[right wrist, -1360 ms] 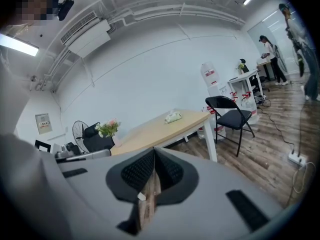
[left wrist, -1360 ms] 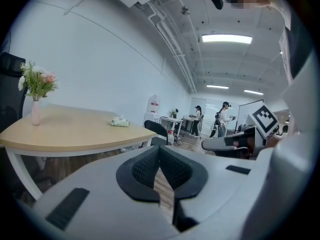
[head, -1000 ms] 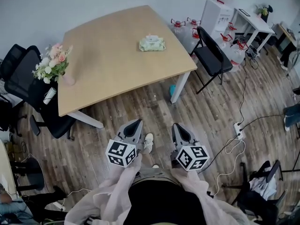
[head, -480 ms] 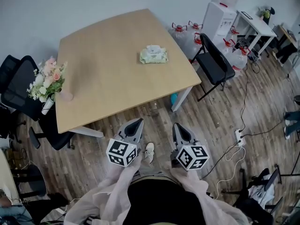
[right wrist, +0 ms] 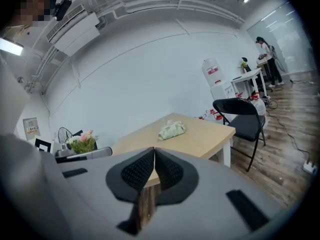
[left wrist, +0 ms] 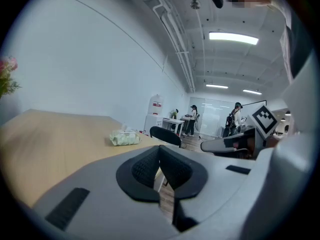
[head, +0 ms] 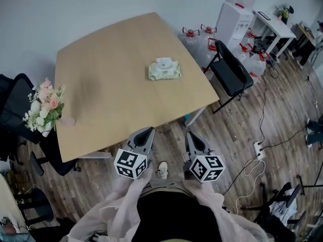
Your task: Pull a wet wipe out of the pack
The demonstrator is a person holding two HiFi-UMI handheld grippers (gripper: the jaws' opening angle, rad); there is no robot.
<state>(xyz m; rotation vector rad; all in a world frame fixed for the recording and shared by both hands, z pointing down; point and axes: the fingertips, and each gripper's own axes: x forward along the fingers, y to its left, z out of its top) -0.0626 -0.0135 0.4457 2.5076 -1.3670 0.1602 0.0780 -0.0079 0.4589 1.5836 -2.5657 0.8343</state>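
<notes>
A pale green wet wipe pack point(head: 164, 70) lies on the far right part of a light wooden table point(head: 111, 100), with a white wipe tip standing up from its top. It also shows in the left gripper view as the pack point(left wrist: 123, 137) and in the right gripper view as the pack point(right wrist: 172, 130). My left gripper point(head: 148, 131) and right gripper point(head: 191, 135) are held side by side near the table's front edge, well short of the pack. Both are shut with nothing between the jaws.
A vase of pink and white flowers point(head: 44, 106) stands at the table's left edge. Black office chairs point(head: 12, 110) sit to the left. A black folding chair point(head: 229, 72) stands at the right, with water bottles point(head: 194, 34) and a white dispenser point(head: 233, 18) behind. Cables and a power strip point(head: 257, 144) lie on the floor.
The table and pack have come closer in the head view; the table's front edge now reaches the gripper tips. Both grippers stay shut.
</notes>
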